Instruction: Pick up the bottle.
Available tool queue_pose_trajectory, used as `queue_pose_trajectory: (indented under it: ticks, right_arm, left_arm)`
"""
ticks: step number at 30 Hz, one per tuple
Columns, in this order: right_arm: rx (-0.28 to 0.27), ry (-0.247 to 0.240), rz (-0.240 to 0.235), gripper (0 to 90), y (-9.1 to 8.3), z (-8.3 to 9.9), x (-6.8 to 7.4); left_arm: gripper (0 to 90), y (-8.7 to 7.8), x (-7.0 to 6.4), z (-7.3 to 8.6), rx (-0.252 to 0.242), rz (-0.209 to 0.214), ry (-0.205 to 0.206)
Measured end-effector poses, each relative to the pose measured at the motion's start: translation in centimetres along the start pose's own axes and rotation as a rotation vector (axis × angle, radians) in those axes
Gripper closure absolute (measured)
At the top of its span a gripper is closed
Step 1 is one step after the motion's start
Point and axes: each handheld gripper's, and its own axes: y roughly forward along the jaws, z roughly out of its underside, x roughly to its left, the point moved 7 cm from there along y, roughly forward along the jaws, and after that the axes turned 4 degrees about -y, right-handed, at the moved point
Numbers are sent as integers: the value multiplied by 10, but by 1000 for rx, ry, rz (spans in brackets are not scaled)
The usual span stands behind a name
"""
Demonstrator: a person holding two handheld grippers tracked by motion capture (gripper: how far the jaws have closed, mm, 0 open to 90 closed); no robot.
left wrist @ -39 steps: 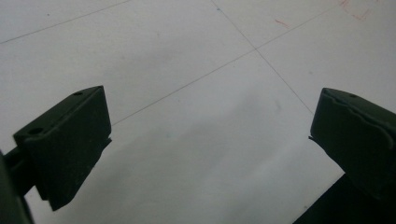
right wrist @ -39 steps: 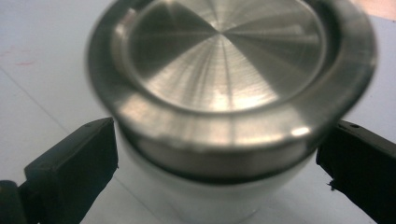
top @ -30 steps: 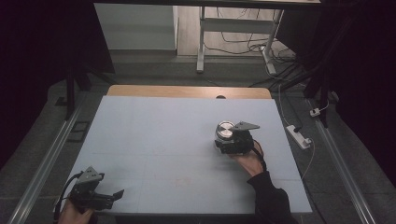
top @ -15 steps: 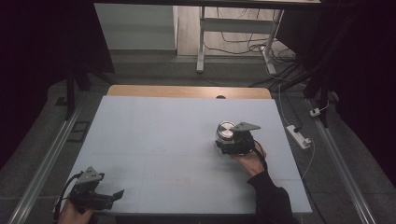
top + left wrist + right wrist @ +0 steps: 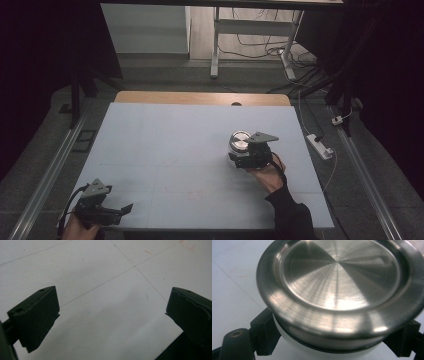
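Lidded jar gripped at the right-middle of the table

Right gripper is clamped on the white body just under the steel lid; probably rigid, slick, best held there; left gripper is parked near-left, jaws spread wide, nothing held.
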Motion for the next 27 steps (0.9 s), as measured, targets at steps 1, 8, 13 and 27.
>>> queue_pose_trajectory:
  ticks: [1, 8, 13, 27]
  right_arm:
    - [1, -2, -5, 151, -1, 0, 2]
    - [-7, -26, -48, 151, -8, -5, 20]
    - [-17, -45, -79, 151, -12, -7, 35]
    - [-40, -70, -176, 151, -18, -12, 74]
  left_arm:
    - [0, 0, 0, 0, 0, 1, 1]
    - [0, 0, 0, 0, 0, 4, 5]
    - [0, 0, -1, 0, 1, 7, 8]
    - [0, -1, -1, 0, 0, 18, 8]
